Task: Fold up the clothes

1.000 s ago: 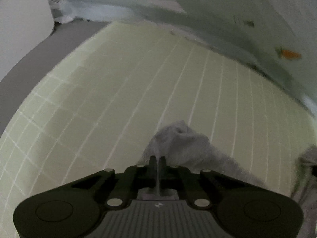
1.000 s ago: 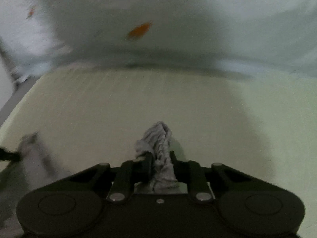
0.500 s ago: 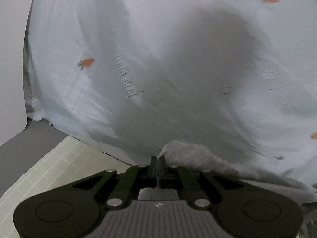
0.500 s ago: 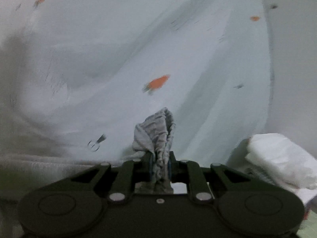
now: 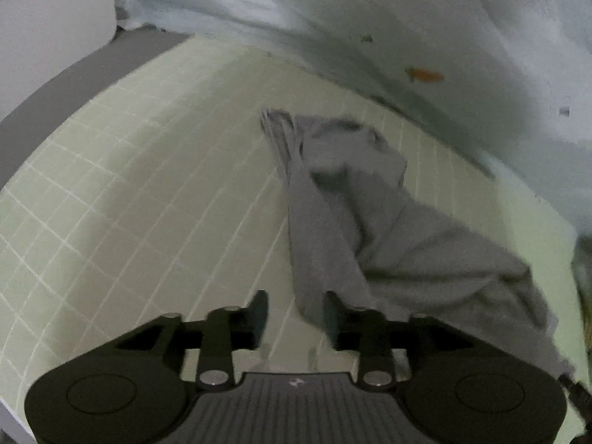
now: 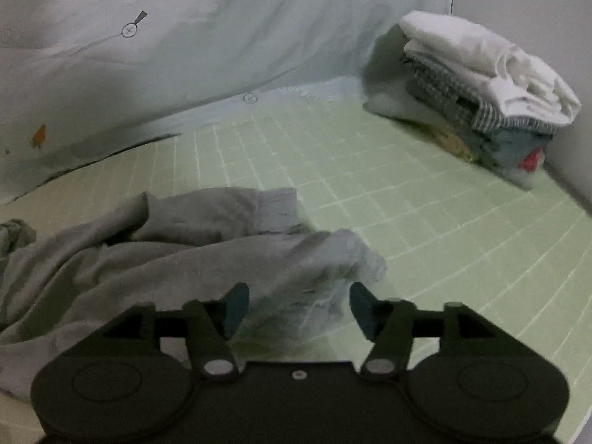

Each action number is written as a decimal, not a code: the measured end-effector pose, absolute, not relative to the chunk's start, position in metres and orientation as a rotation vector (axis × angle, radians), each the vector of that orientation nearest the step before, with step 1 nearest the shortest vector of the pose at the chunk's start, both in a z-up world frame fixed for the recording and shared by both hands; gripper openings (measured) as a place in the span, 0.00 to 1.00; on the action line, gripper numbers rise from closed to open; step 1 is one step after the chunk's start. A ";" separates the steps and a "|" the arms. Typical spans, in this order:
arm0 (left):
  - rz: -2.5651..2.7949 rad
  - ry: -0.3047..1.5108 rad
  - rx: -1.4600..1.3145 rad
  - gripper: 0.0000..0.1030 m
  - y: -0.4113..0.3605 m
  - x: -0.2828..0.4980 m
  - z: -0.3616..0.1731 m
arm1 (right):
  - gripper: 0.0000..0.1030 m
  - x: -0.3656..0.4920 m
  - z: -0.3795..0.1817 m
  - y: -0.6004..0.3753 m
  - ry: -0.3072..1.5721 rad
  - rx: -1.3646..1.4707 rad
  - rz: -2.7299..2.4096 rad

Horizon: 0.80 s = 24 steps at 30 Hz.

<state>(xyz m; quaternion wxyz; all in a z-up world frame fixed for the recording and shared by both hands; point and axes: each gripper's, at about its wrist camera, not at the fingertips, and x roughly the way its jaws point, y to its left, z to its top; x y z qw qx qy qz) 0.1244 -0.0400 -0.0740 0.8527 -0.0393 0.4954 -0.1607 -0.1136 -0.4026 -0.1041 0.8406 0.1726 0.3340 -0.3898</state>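
A grey garment (image 5: 370,214) lies crumpled on the green grid mat (image 5: 148,185). In the left wrist view it stretches from the mat's middle down to the right finger of my left gripper (image 5: 296,314), which is open and holds nothing. In the right wrist view the same grey garment (image 6: 155,240) lies in a heap left of centre, its ribbed edge just ahead of my right gripper (image 6: 296,307), which is open and empty above it.
A pale blue sheet with small carrot prints (image 5: 425,37) hangs behind the mat, also in the right wrist view (image 6: 185,55). A stack of folded clothes (image 6: 481,88) sits at the mat's far right corner by a white wall. A grey table edge (image 5: 74,81) shows at left.
Both grippers held the grey garment shut and swung it up toward the sheet. Now both have opened and the garment lies dropped on the mat.
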 end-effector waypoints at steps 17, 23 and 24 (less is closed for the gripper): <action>-0.297 1.100 -0.078 0.53 -0.064 0.209 -0.112 | 0.89 0.050 -0.101 -0.401 0.743 0.326 -0.546; -0.329 1.109 -0.103 0.53 -0.074 0.241 -0.123 | 0.89 0.115 -0.116 -0.385 0.790 0.448 -0.489; -0.335 1.110 -0.106 0.53 -0.076 0.246 -0.125 | 0.89 0.121 -0.116 -0.380 0.784 0.472 -0.477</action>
